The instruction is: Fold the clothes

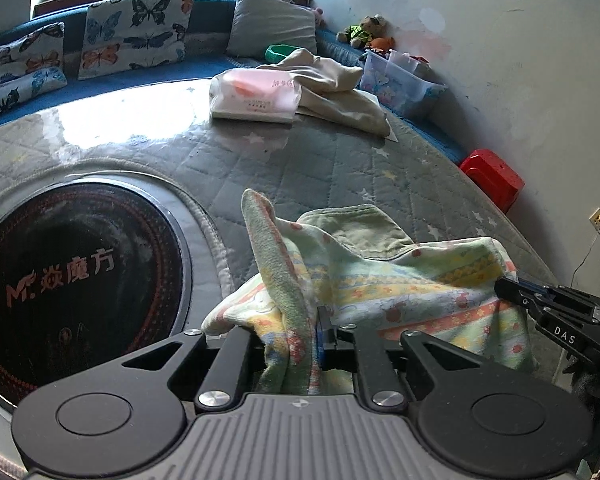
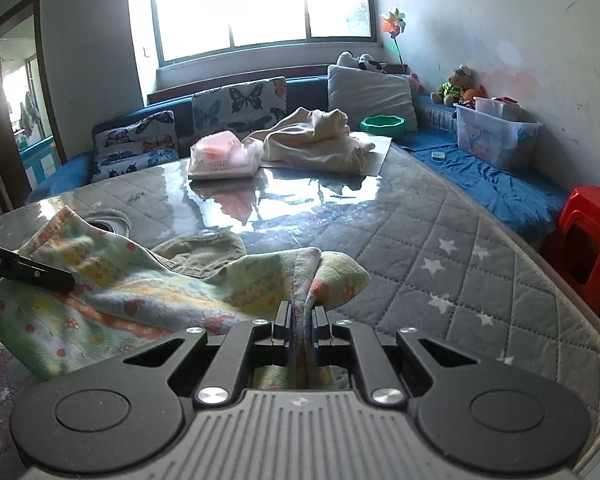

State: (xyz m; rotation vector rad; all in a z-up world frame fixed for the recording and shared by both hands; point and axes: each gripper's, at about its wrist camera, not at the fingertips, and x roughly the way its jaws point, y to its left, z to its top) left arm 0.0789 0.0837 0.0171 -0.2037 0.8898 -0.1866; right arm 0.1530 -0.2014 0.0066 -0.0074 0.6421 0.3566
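Observation:
A pale green patterned cloth [image 1: 400, 280] with orange and yellow bands lies bunched on the quilted table cover [image 1: 320, 168]. My left gripper [image 1: 300, 332] is shut on one bunched corner of it. My right gripper [image 2: 300, 320] is shut on another edge of the same cloth [image 2: 140, 292]. The right gripper also shows at the right edge of the left wrist view [image 1: 556, 308]. The left gripper's fingertip [image 2: 40, 274] shows at the left of the right wrist view. The cloth hangs slack between the two grippers.
A round black cooktop [image 1: 72, 280] is set in the table at the left. A tissue pack [image 1: 256, 96] and a cream garment [image 1: 340, 88] lie at the far side. Butterfly cushions [image 2: 236, 104], a clear storage box [image 2: 496, 136] and a red stool [image 2: 588, 240] surround the table.

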